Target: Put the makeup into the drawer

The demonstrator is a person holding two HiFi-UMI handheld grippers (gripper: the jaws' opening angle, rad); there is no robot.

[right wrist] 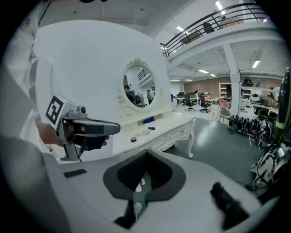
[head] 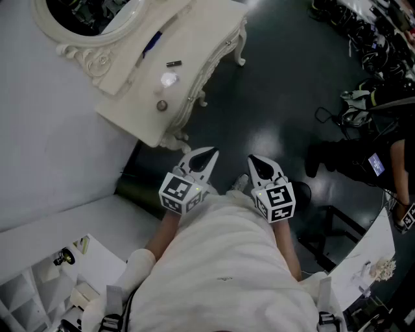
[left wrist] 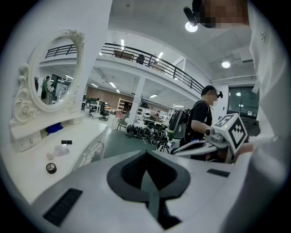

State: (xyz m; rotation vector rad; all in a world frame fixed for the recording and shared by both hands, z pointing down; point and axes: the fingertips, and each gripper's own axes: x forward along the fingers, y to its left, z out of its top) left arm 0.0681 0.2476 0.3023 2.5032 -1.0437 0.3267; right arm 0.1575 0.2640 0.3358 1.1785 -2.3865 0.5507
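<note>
Head view, centre of frame: the wearer, in a white garment, holds both grippers out side by side over the dark floor (head: 279, 84).

- Left gripper (head: 206, 159): jaws closed tip to tip, nothing between them. Its own view confirms this: the dark pads meet along one seam (left wrist: 148, 179), empty.
- Right gripper (head: 257, 165): the same, jaws pressed together and holding nothing; in its own view (right wrist: 142, 182) the pads are closed on themselves.
- The two grippers sit near each other but apart, both angled up-frame. Neither touches the counter.

The cream carved counter (head: 139, 123) sits at upper left of the head view, well clear of both grippers. An oval mirror (head: 91, 16) with a scrolled frame stands at its back.

The makeup lies loose on the counter top, strung out in a rough line:
- a small black stick (head: 173, 63), lying flat, highest in the frame of these three;
- a clear shiny packet (head: 168, 80) just below it;
- a small round pot (head: 161, 105) lower again, nearest the counter's end;
- a blue item (head: 152, 43) on the low shelf under the mirror; what it is, I cannot tell.

The same four show at left in the left gripper view: stick (left wrist: 66, 142), packet (left wrist: 61, 150), pot (left wrist: 51, 168), blue item (left wrist: 54, 128).

The drawer fronts (right wrist: 178, 132) along the counter's curved edge look shut, knobs showing.

Right edge of the head view: a person in dark clothes (head: 382, 162) beside tangled gear.
</note>
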